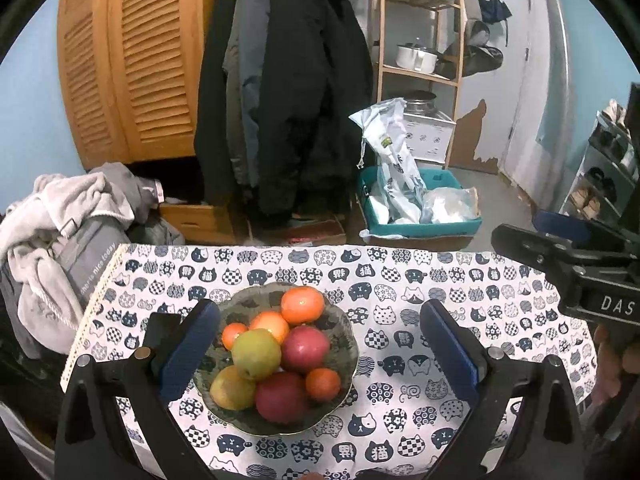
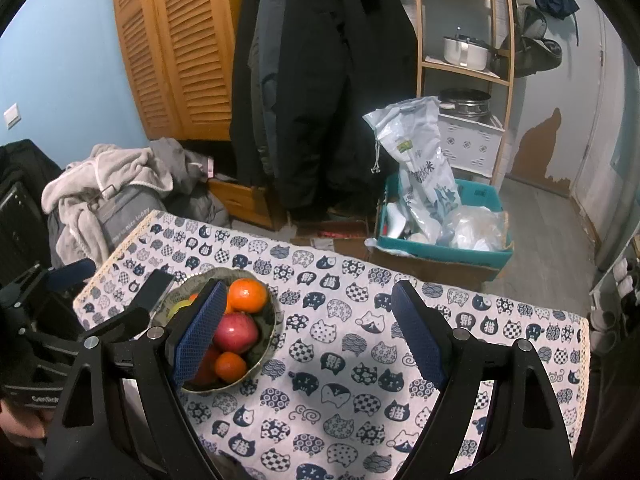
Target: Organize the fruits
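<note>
A patterned bowl sits on the cat-print tablecloth and holds several fruits: oranges, red apples and a green-yellow pear. My left gripper is open and empty, its blue pads on either side of the bowl, above it. My right gripper is open and empty over bare cloth, to the right of the bowl. Its left finger hides part of the fruit. The right gripper also shows at the right edge of the left wrist view.
A dark flat object lies left of the bowl. Beyond the table's far edge are hanging coats, a pile of clothes, a teal box with bags and a wooden shelf.
</note>
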Demonstrator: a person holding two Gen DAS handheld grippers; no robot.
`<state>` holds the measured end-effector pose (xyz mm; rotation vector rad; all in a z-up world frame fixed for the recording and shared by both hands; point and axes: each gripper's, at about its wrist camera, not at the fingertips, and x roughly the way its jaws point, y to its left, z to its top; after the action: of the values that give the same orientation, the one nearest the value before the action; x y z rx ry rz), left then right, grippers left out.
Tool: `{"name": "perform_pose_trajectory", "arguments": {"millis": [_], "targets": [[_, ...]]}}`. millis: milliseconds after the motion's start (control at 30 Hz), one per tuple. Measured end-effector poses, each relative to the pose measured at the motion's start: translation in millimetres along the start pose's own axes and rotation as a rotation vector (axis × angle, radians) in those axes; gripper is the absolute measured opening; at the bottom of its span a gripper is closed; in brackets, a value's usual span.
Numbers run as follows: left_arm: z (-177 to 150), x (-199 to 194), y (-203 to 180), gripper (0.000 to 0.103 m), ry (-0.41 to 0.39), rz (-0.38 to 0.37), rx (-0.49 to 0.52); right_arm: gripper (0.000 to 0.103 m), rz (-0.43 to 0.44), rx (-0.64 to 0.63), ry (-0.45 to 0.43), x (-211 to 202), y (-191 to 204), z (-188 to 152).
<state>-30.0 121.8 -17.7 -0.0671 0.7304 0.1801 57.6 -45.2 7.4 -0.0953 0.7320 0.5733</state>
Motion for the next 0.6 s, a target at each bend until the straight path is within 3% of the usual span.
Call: {"name": "perform_pose_trajectory", "arguments": {"millis": [600], "targets": [[0.5, -0.3, -1.9, 0.101, 0.007, -0.003, 0.004, 0.083, -0.001, 0.001, -0.002, -1.3, -2.2, -2.1]]}}
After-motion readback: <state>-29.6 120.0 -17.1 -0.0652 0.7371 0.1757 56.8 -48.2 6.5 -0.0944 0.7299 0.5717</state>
